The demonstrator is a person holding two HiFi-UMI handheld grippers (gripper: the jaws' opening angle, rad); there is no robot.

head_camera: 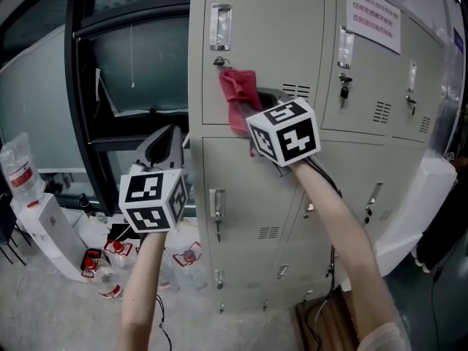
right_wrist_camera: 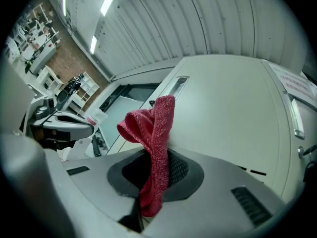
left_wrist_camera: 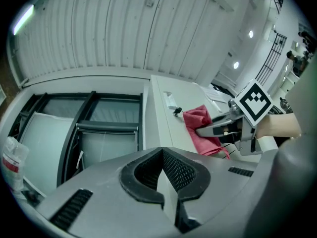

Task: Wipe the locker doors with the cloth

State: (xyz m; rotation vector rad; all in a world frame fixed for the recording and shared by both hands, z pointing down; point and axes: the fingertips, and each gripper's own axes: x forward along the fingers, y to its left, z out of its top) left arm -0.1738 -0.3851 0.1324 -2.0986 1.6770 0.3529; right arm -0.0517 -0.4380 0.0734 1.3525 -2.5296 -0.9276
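Two claws: right gripper clamps cloth, bunch ahead of jaws against locker door; we press flat, sweep evenly. Left gripper jaws together, empty.

Rough red terry cloth against smooth matt-painted metal locker door.

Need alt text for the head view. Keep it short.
The right tool presses a red cloth against an upper door of the beige lockers, just below that door's handle. The left tool hangs lower left, off the lockers, in front of a dark-framed window.
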